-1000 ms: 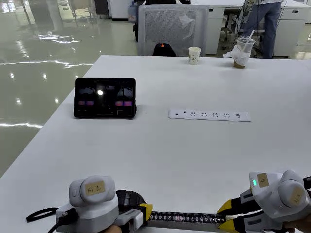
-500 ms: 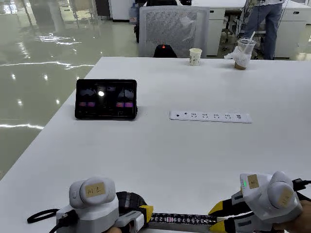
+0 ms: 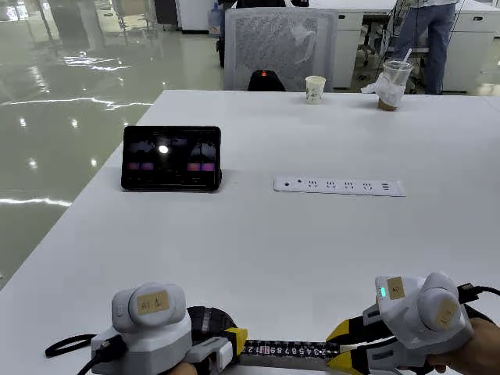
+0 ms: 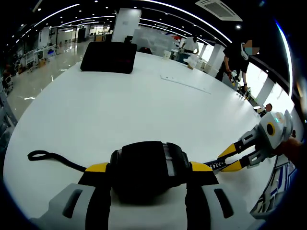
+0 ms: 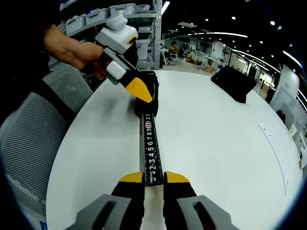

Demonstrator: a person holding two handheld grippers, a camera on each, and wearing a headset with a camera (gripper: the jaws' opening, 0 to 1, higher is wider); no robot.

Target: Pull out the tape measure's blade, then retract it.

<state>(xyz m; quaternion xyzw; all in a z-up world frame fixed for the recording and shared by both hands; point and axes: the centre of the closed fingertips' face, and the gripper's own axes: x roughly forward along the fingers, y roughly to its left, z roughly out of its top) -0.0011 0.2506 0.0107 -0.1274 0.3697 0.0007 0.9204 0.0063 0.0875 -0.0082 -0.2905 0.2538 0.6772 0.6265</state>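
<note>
The black tape measure case (image 4: 148,165) lies on the white table (image 3: 273,258) with my left gripper (image 4: 149,168) shut on it, one yellow fingertip on each side. Its black wrist strap (image 4: 48,157) trails off to the left. A short length of blade (image 5: 149,148), with numbers showing, runs flat over the table from the case (image 5: 146,96) to my right gripper (image 5: 153,179), which is shut on the blade's end. In the head view the case (image 3: 209,322) sits at the bottom left, the blade (image 3: 289,349) stretches right from it, and the right gripper (image 3: 341,348) is at the bottom right.
A dark tablet (image 3: 170,158) stands at the left of the table and a white power strip (image 3: 339,186) lies mid-table. A paper cup (image 3: 315,88) and a plastic cup (image 3: 393,82) stand at the far edge, with a grey chair (image 3: 277,47) behind.
My right gripper has moved left toward the case with the blade's end in it, so the exposed blade is shorter. The left gripper and case have stayed put.
</note>
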